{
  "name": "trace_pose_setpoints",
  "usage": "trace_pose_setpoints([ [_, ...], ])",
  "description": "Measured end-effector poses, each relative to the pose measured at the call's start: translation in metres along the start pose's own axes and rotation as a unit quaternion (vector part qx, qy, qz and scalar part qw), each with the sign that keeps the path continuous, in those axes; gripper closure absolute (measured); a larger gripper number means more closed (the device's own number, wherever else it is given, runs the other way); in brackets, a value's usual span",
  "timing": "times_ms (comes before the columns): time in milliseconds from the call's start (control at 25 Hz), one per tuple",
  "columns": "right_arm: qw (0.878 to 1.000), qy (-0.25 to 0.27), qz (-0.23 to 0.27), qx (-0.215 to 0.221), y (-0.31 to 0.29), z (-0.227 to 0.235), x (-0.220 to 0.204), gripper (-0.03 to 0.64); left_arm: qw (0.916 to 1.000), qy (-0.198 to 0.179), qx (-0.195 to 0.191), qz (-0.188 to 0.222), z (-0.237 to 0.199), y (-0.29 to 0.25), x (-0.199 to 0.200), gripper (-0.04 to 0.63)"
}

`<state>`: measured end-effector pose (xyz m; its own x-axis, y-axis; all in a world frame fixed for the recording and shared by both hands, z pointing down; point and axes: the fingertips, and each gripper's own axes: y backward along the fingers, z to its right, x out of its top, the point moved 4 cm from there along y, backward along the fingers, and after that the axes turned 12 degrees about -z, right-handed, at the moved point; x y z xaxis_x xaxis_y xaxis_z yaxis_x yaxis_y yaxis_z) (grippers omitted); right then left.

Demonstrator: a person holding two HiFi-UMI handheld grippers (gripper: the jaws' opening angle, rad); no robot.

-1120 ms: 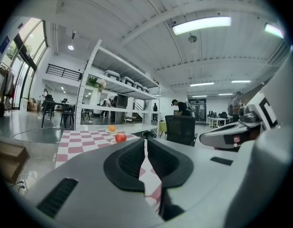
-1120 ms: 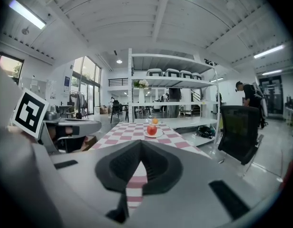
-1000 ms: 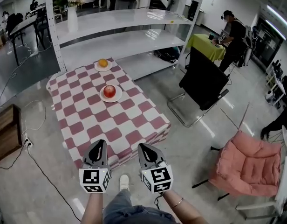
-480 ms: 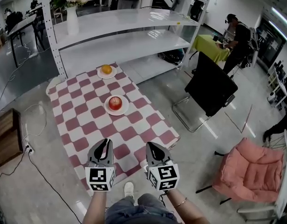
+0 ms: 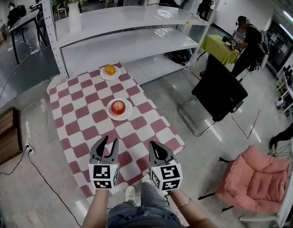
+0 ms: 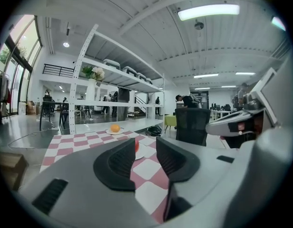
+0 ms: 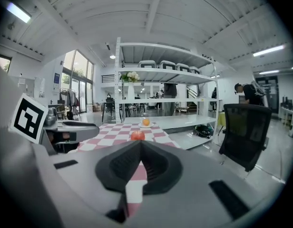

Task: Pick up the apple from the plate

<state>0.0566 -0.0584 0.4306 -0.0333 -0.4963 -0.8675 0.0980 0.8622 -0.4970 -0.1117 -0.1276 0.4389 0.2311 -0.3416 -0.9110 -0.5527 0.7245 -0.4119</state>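
A red apple [image 5: 118,107] lies on a white plate [image 5: 127,113] in the middle of the low table with the red-and-white checked cloth [image 5: 80,127]. Both grippers hover over the table's near edge, well short of the apple. My left gripper [image 5: 106,144] is to the left; its jaws are opening, with nothing between them. In the left gripper view the apple [image 6: 136,145] shows far ahead through the gap of that gripper [image 6: 145,146]. My right gripper [image 5: 155,147] is shut and empty. In the right gripper view the apple [image 7: 137,135] sits just above the joined tips of that gripper [image 7: 140,144].
An orange [image 5: 110,70] on a second plate sits at the table's far end. A white shelf rack [image 5: 122,37] stands behind the table. A black chair [image 5: 220,91] and a pink chair [image 5: 249,177] are on the right, a wooden box [image 5: 6,137] on the left. Cables trail on the floor.
Both grippers have moved forward from in front of the table to over its near edge. The left jaws, shut before, have parted. The apple has not moved.
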Motion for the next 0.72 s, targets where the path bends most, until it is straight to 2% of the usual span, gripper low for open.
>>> trace_pose_setpoints([
  [320,0.998,0.027,-0.009,0.051,-0.054,0.02,0.022,0.607,0.999,0.021,0.022,-0.034,-0.012,-0.054,0.003,0.399],
  [520,0.996,0.042,-0.022,0.079,-0.09,0.039,0.032,0.607,0.9971,0.037,0.045,-0.048,-0.017,-0.095,0.004,0.342],
  [720,0.992,0.054,-0.036,0.105,-0.123,0.057,0.038,0.607,0.9943,0.055,0.068,-0.061,-0.019,-0.128,0.002,0.325],
])
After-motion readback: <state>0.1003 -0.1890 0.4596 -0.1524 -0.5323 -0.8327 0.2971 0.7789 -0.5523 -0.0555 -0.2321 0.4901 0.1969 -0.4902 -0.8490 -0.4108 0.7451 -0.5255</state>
